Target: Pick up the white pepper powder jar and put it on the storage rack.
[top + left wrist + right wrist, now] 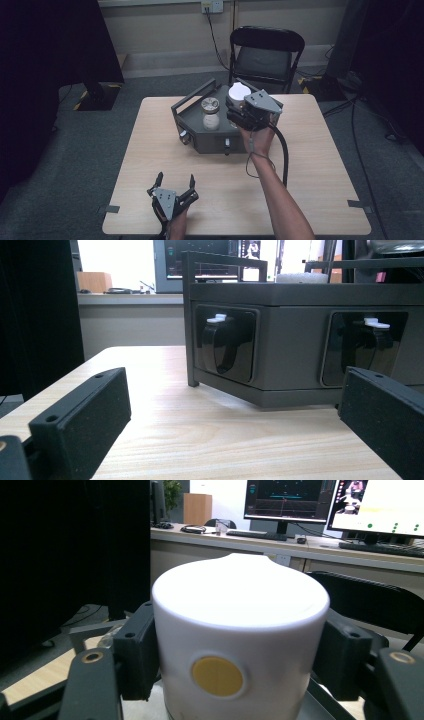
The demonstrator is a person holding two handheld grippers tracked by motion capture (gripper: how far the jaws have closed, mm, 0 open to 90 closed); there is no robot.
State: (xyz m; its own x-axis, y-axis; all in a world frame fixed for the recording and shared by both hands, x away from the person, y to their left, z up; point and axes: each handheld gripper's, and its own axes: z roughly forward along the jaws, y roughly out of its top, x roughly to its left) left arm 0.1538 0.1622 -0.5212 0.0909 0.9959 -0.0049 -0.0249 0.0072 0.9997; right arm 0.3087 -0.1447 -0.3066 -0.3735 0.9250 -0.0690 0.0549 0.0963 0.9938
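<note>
White canister (239,92) is held in the right gripper (240,107) above the right rear part of the dark grey box (200,131), as the high view shows it. A lidded glass jar (210,114) stands on the box top just beside it, to the left. Risk noted: a sideways carry at this height could clip the jar and topple it, or catch the box's raised handle frame (192,96). The left gripper (174,187) rests near the front edge of the wooden table (320,175), jaws spread and empty, well apart from the box.

Left gripper view: both black jaws stand wide with nothing between them, facing the box front and its two recessed latches (220,342). No hazard here unless this hand moves forward against the box and shifts it under the load.

Right gripper view: the white canister (240,635) sits clamped between the two pads, which bear on its smooth sides low down. Whether its base is clear of the box cannot be told for certain. The rounded, slick wall may slip or tilt in the grip.
</note>
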